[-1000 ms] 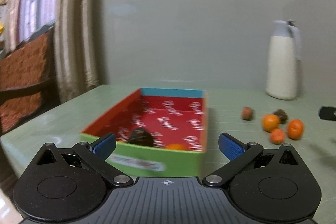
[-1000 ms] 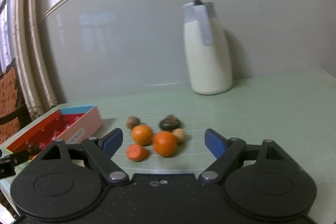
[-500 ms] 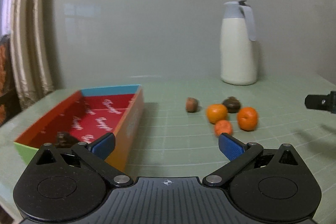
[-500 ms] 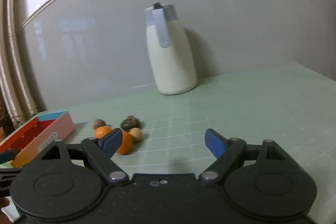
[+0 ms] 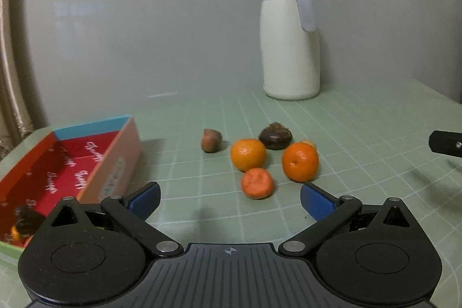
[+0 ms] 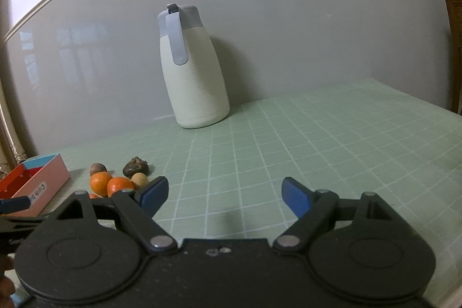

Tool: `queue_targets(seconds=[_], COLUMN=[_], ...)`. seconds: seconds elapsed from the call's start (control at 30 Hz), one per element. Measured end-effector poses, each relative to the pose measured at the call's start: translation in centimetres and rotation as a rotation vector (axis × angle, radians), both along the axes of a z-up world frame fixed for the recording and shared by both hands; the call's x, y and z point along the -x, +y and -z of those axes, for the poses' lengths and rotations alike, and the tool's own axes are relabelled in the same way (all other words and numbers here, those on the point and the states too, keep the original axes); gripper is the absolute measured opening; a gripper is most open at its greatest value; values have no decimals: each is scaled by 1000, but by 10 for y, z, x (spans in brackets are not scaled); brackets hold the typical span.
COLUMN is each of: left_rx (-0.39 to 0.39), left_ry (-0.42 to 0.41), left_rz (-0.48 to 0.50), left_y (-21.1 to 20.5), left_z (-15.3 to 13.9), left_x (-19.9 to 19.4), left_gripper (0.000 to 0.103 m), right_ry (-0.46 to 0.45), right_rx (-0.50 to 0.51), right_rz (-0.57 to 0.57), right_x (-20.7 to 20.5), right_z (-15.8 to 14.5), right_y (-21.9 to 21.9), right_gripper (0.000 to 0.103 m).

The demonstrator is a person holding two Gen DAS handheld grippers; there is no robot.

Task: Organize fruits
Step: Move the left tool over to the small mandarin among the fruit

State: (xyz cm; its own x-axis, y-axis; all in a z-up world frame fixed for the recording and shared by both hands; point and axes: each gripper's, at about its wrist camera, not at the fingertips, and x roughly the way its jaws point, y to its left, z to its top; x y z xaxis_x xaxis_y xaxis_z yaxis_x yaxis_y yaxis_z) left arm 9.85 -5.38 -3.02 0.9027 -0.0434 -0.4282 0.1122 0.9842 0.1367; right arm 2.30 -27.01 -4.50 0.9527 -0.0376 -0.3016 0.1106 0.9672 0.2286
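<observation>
The left gripper (image 5: pixel 229 197) has its blue pads (image 5: pixel 316 199) spread wide with nothing between them, hovering over the green gridded table mat (image 5: pixel 361 134). Just ahead of the gap, at about 12 o'clock and a shade toward 1, lies the smallest orange fruit (image 5: pixel 257 182), reddish and slightly flattened, so it has no useful long axis to line up with. Beyond it sit 2 rounder mandarins, one at 12 o'clock (image 5: pixel 247 154) and one at 1 o'clock (image 5: pixel 300 161), then a dark rough-skinned fruit (image 5: pixel 275 135) and a small brown one (image 5: pixel 211 140) at 11 o'clock. The red-lined box (image 5: pixel 115 160) stands at 9 to 10 o'clock, with some fruit already in its near corner. The right gripper (image 6: pixel 225 194) is likewise wide open and empty, but the cluster (image 6: pixel 115 184) lies off at its 10 o'clock, outside its left pad. The left hand therefore looks better placed for the next pick, probably the small near fruit. A white thermos jug (image 5: pixel 290 48) stands well behind.
</observation>
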Motion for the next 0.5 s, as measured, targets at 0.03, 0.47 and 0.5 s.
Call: queue_targets(seconds=[0.03, 0.47, 0.5], left_rx=[3, 38, 39], left_ry=[8, 158, 171], left_rz=[3, 23, 22], left_y=[-2, -11, -11], left_z=[1, 5, 6], left_x=[-4, -47, -50], left_gripper=[103, 78, 77], right_ry=[0, -11, -13], right_rx=[-1, -24, -24], right_rz=[1, 1, -2], right_x=[0, -2, -2], right_z=[0, -1, -2], right_y=[-1, -5, -5], right_gripper=[85, 86, 86])
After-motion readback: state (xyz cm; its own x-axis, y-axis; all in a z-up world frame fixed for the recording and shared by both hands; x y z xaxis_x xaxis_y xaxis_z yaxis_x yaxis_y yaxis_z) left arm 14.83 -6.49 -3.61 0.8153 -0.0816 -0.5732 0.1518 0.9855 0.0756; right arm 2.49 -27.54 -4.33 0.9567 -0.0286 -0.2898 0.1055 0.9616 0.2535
